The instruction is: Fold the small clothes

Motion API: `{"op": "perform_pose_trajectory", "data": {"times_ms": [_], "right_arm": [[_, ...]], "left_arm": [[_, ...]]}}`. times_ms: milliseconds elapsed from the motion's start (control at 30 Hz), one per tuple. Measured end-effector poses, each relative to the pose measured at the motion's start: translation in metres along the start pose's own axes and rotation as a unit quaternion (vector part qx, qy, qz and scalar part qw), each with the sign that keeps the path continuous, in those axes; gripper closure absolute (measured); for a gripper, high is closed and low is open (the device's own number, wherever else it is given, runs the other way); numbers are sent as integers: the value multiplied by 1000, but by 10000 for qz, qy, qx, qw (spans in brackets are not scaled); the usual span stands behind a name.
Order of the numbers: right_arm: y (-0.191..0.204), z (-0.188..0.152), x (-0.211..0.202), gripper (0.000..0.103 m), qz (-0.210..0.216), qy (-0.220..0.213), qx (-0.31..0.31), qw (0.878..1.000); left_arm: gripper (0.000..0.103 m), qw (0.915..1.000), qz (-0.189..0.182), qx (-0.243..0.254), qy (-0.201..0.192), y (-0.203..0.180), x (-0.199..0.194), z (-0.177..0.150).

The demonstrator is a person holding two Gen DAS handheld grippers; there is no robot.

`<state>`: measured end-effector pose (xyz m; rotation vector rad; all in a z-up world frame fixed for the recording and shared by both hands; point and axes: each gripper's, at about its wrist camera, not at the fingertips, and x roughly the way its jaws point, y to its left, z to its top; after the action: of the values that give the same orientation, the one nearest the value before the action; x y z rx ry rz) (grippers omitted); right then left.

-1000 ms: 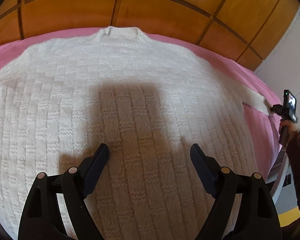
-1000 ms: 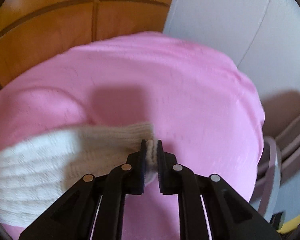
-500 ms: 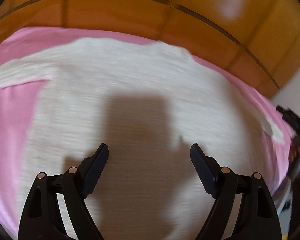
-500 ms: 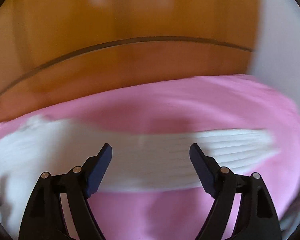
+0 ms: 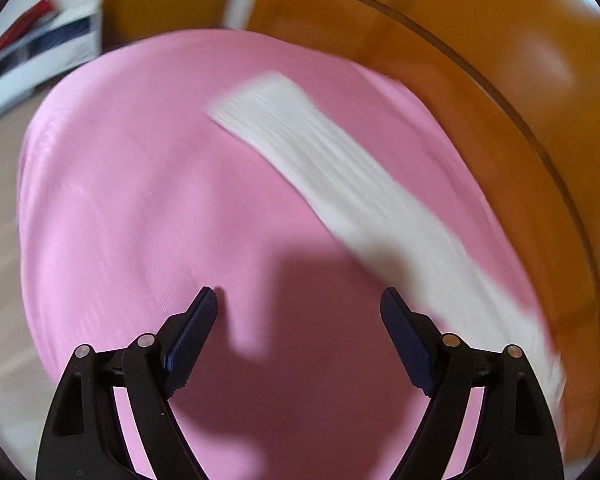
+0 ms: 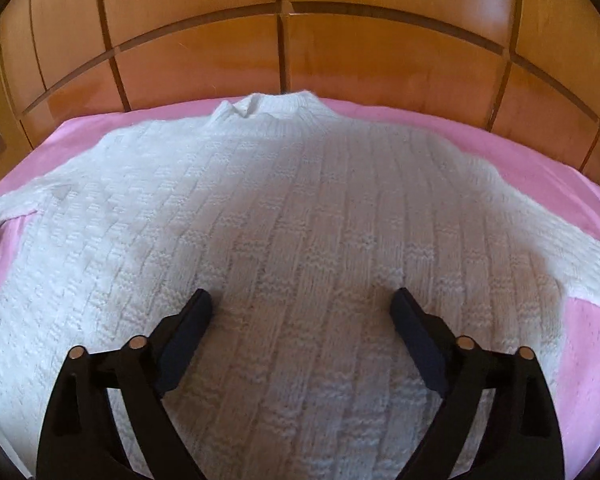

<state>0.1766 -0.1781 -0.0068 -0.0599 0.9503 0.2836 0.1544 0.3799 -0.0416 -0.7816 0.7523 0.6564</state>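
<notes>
While the wooden headboard [image 6: 284,44] curves across the back of both views, the pink bed sheet [image 5: 148,208] fills most of what lies under me. Flat on that sheet lies the white knitted sweater [image 6: 300,216], front down or up I cannot tell, collar toward the headboard and both sleeves spread out to the sides. In the left wrist view, which is blurred, only one sleeve [image 5: 340,176] shows — a pale band running diagonally across the pink, its cuff end pointing away from me. A white shelf unit [image 5: 36,48] stands beyond the bed's far left corner. My right gripper [image 6: 300,308] hangs over the sweater's body, jaws spread wide and holding nothing. My left gripper [image 5: 300,308] hangs over bare sheet just beside the sleeve — jaws likewise wide apart and empty.
</notes>
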Motion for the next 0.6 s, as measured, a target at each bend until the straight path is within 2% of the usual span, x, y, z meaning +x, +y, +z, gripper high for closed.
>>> {"op": "perform_pose_trajectory", "data": {"times_ms": [100, 200, 233, 267, 300, 367, 433, 500, 600], "right_arm": [[2, 3, 7, 5, -13, 28, -4, 10000], [9, 4, 8, 3, -135, 35, -90, 9999], [4, 2, 4, 3, -156, 36, -98, 9998], [5, 2, 5, 3, -168, 36, -104, 9998], [4, 1, 5, 2, -163, 32, -100, 9998], [4, 1, 6, 2, -145, 22, -87, 9999], [4, 1, 9, 2, -123, -13, -73, 9999], [3, 1, 11, 2, -98, -12, -53, 9999], [1, 1, 12, 2, -50, -19, -23, 10000]], "left_arm": [[21, 9991, 49, -370, -177, 16, 16, 38], [22, 9994, -18, -283, -198, 9, 32, 53], [45, 9995, 101, -113, -274, 3, 36, 55], [90, 9995, 143, 73, -271, -4, 39, 55], [99, 9994, 143, 274, -166, -8, 44, 56], [99, 9981, 288, 454, -303, -12, 39, 56], [99, 9949, 612, 655, -469, -10, 36, 54], [99, 9946, 717, 634, -397, 4, 46, 60], [98, 9879, 1066, 978, -551, -13, 42, 51]]}}
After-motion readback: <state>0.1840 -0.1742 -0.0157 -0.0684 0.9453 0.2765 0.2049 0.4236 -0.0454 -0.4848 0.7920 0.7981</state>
